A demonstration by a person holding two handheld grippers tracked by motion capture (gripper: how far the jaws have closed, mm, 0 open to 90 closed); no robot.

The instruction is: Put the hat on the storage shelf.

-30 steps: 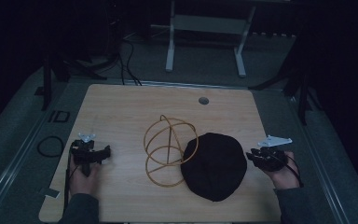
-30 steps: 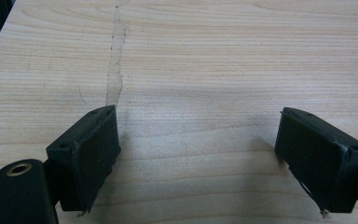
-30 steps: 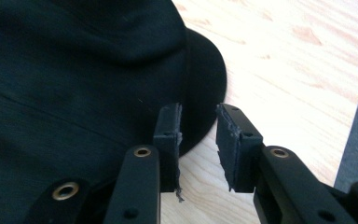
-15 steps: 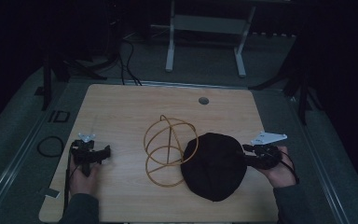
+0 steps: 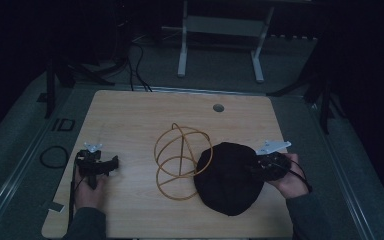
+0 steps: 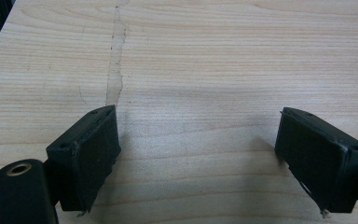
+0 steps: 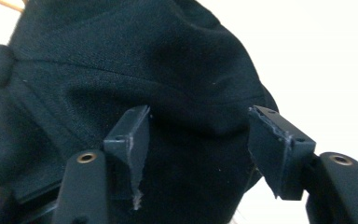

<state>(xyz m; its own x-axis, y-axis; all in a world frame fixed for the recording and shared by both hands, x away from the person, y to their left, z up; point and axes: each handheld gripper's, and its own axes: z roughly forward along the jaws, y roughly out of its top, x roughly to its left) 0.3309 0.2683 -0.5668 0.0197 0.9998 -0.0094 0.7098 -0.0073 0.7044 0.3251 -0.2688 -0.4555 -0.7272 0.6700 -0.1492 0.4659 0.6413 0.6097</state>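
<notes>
black cap point(image 5: 228, 177), long axis near-to-far, right claw point(image 7: 198, 149) agape

- The left gripper point(image 5: 111, 163), at the high view's lower left, sits held in the left hand point(image 5: 87, 187), jaws spread wide.
- The right gripper point(image 5: 252, 165), at lower right, is gripped by the right hand point(image 5: 291, 177), jaws parted.
</notes>
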